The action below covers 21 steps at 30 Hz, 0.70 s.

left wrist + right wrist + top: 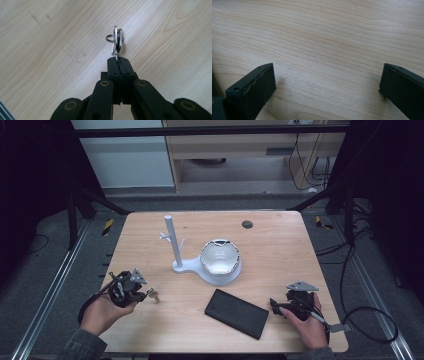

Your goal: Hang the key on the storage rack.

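A small bunch of metal keys on a ring [117, 41] sticks out from the tips of my left gripper [119, 61], whose jaws are shut on it just above the wood. In the high view the left gripper [145, 295] is at the table's front left, with the keys [153, 294] pointing right. My right gripper [272, 303] rests at the front right, just right of a flat black case [236, 312]. In its own view the right gripper [325, 82] stands wide open over bare wood, nothing between its fingers [262, 81].
A white stand with a post and short pegs [173, 242] stands mid-table, its base holding a white bowl [220, 257]. A dark round cable hole [247, 224] sits toward the back. The wooden table [280, 255] has metal rails and cables on the floor around it.
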{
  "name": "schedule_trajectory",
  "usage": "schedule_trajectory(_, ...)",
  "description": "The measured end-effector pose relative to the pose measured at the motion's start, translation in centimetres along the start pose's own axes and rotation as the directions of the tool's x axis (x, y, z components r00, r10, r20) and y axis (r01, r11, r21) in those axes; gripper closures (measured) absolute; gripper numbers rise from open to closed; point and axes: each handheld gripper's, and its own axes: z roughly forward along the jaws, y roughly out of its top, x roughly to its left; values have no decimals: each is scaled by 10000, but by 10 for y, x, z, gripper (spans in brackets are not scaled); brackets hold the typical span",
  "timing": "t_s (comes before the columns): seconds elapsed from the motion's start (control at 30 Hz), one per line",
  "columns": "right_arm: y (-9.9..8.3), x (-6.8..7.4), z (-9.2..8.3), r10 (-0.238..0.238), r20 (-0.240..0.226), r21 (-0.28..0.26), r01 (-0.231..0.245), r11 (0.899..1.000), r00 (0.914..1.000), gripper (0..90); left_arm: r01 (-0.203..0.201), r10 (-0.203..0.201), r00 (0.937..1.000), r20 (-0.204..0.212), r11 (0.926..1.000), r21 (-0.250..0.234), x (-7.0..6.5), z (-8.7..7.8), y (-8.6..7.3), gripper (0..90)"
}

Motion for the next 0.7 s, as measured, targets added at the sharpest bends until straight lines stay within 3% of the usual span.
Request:
schedule_trajectory(0.23,0,0,0,6,-18,1,-6,10000,10000,4,-287,288,9994,-191,9996,55,5,-30,30,890)
schedule_trajectory(0.27,0,0,0,0,-16,2,0,10000,10000,4,-343,343,9990,-287,9994,-11,7,-42,41,890)
schedule_trajectory(0.43,0,0,0,8,-19,6,-8,10000,10000,4,-601,604,9968,-524,9982,84,15,-72,69,889)
schedule_trajectory(0.7,0,0,0,26,-25,10,-26,10000,10000,4,-639,635,9955,-710,9980,-32,25,-98,94,889)
